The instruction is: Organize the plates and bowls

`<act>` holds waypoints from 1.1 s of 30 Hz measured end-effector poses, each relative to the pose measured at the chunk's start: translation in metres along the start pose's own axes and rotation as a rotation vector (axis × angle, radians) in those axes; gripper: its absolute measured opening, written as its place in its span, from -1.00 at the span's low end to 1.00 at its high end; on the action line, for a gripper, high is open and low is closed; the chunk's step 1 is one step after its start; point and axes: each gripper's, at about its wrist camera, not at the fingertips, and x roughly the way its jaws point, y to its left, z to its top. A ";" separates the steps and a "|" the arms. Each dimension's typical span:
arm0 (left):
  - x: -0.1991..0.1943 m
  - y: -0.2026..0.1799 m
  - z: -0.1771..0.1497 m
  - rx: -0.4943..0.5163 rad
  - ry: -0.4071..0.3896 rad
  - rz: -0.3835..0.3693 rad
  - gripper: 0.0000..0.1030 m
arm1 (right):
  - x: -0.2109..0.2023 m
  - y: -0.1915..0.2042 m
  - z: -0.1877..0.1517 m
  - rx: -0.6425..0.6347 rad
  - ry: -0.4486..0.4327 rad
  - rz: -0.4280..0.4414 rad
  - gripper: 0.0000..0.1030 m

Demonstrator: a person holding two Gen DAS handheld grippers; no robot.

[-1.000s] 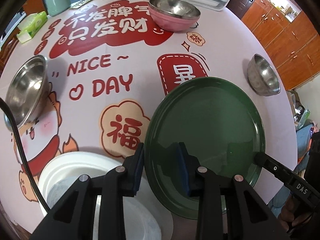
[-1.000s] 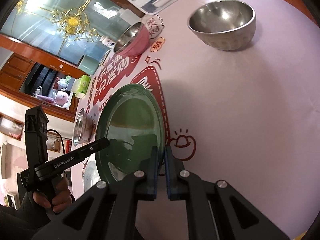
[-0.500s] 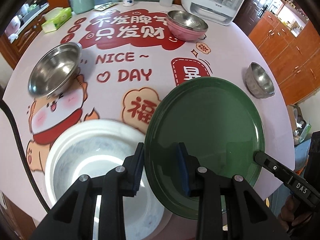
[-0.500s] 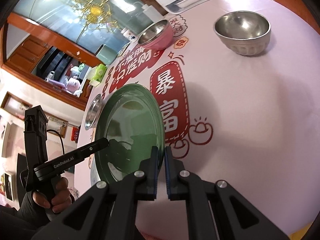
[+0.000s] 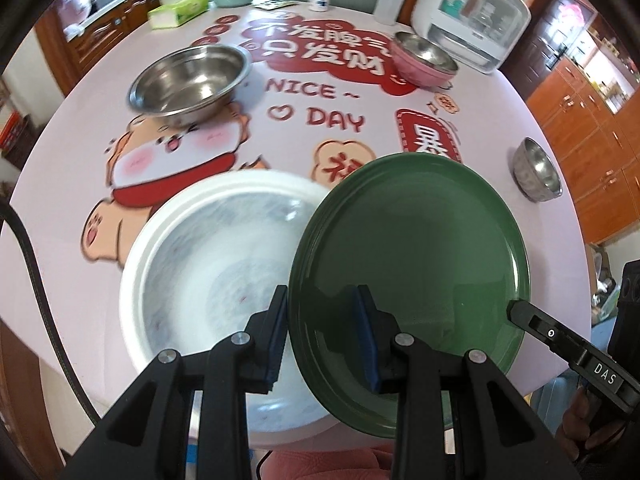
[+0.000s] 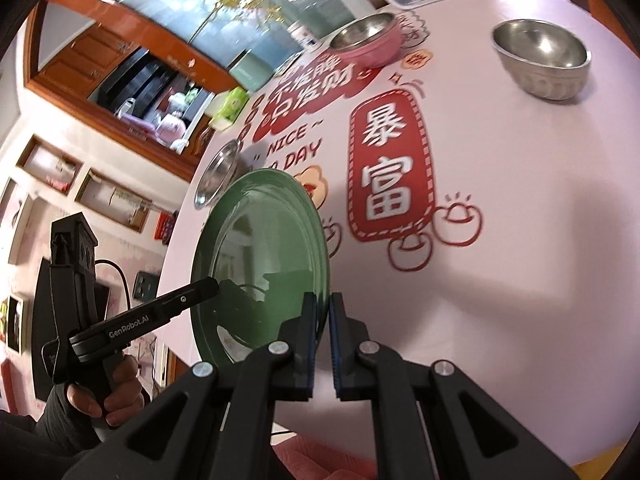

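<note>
Midway: green plate [image 5: 412, 248] pinched at opposite rims by left hand-held gripper [image 5: 322, 334] and right hand-held gripper [image 6: 322, 342], carried beside white plate [image 5: 208, 264]; three bowls left scattered on bench [image 5: 72, 168].

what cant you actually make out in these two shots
- White plate: left wrist view, motion blur smears its pattern; the green plate and left tool cover its right and near parts.
- Green plate's underside: neither view shows it.
- Large steel bowl: right wrist view, partly behind the green plate, seen edge-on.
- White appliance: contents too small and blurred behind its clear cover.
- Right tool: its pads hide the gripped rim.
</note>
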 end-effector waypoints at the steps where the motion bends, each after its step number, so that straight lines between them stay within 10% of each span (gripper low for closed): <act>1: -0.001 0.003 -0.002 -0.008 -0.001 0.004 -0.41 | 0.003 0.002 0.000 -0.008 0.009 0.005 -0.89; 15: -0.007 0.065 -0.020 -0.140 0.013 0.063 -0.41 | 0.051 0.045 -0.005 -0.095 0.141 0.036 -0.88; 33: 0.015 0.099 0.000 -0.068 0.076 0.025 -0.41 | 0.088 0.067 -0.010 -0.043 0.157 -0.070 -0.83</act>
